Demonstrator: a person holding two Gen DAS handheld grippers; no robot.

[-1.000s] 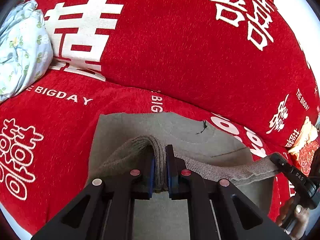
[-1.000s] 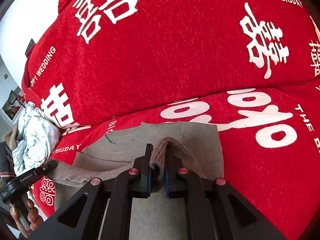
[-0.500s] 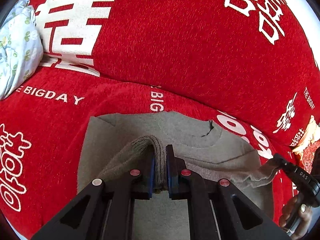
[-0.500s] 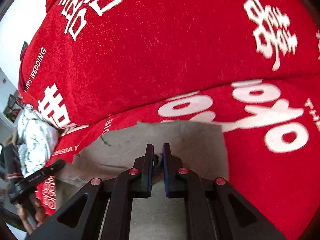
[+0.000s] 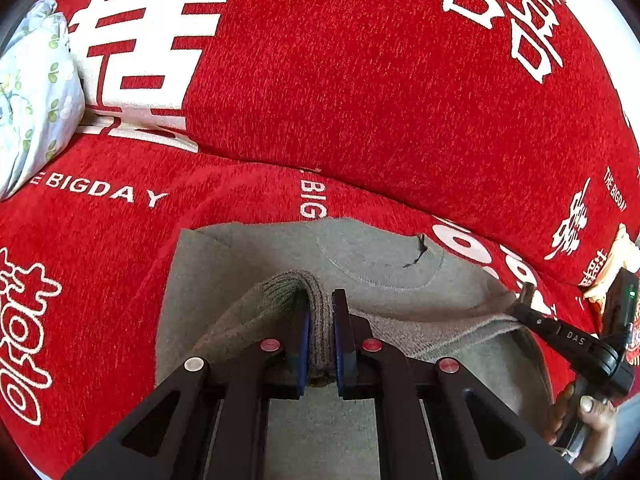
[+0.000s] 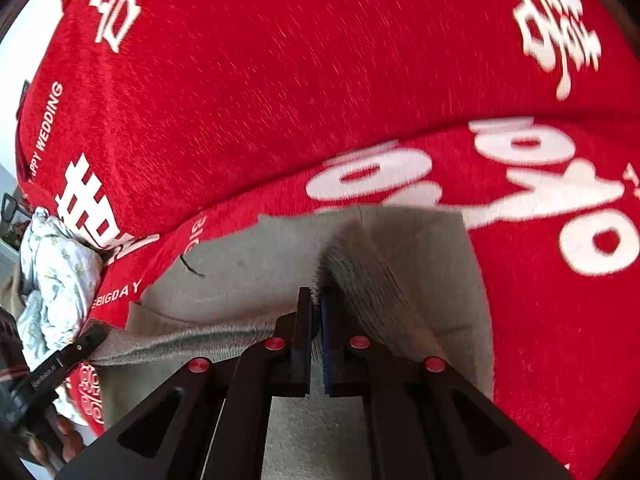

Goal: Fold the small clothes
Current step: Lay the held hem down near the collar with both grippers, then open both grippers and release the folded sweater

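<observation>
The grey sweater point(image 5: 384, 268) lies flat on the red printed cover point(image 5: 360, 80). The left gripper point(image 5: 320, 336) is clamped on a fold of ribbed hem. The right gripper point(image 6: 316, 320) is closed on the hem's other end; that view is blurred, so the contact appears thin. Only the left view shows the neckline clearly. The floral cloth point(image 6: 60, 272) sits apart.

A home: red wedding-print sofa cover point(image 5: 360, 80), floral bedding point(image 5: 32, 92).
</observation>
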